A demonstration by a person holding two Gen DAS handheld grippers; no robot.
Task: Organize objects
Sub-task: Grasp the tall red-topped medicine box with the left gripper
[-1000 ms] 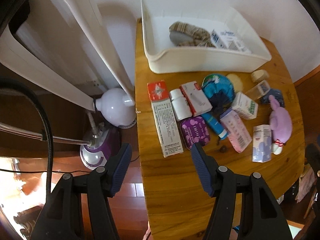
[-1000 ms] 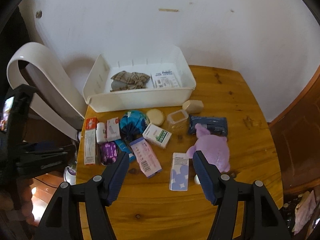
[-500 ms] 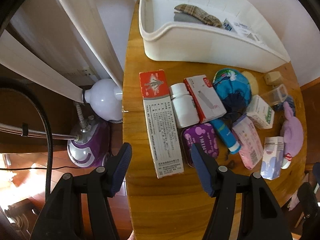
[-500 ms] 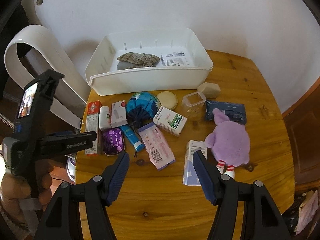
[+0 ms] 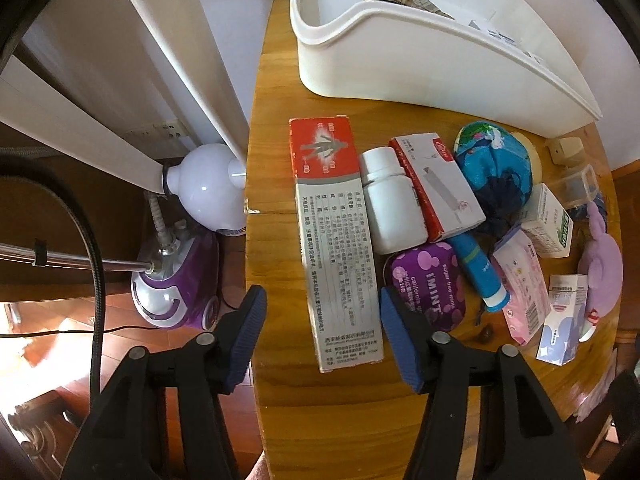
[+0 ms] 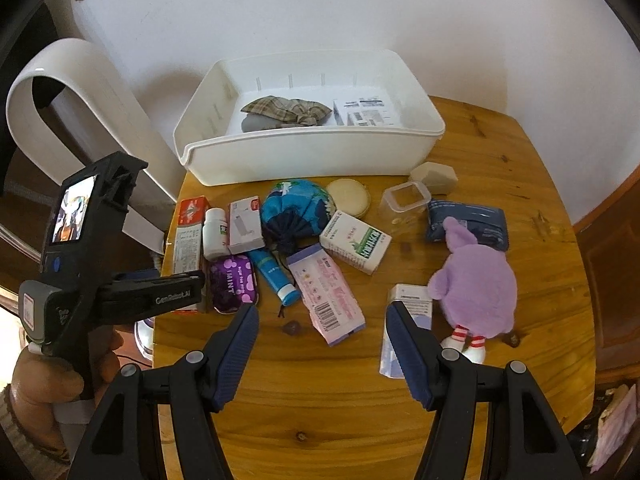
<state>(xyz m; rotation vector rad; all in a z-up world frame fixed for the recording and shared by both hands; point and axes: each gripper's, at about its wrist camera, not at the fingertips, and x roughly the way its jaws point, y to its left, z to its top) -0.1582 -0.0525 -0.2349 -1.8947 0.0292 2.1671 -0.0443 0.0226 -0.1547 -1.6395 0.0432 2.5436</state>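
A long red and white box (image 5: 336, 236) lies at the table's left edge, and my left gripper (image 5: 322, 334) stands open astride its near end. Beside it lie a white pill bottle (image 5: 390, 206), a red-edged carton (image 5: 438, 186), a purple mint tin (image 5: 428, 284) and a blue tube (image 5: 478, 272). The white bin (image 6: 316, 148) at the back holds a plaid cloth (image 6: 286, 110) and a white packet (image 6: 366, 112). My right gripper (image 6: 322, 344) is open above the pink packet (image 6: 326, 294), with a purple plush (image 6: 472, 286) to its right.
A blue drawstring pouch (image 6: 298, 210), green and white box (image 6: 356, 242), clear small container (image 6: 404, 198), navy pack (image 6: 468, 224) and pale blue carton (image 6: 408, 320) crowd the wooden table (image 6: 320, 420). A purple garment steamer (image 5: 176, 280) and white ironing board (image 5: 120, 80) stand left of it.
My left gripper has dropped and moved forward onto the long red and white box. My right gripper has come lower and closer to the objects. Both stay open.
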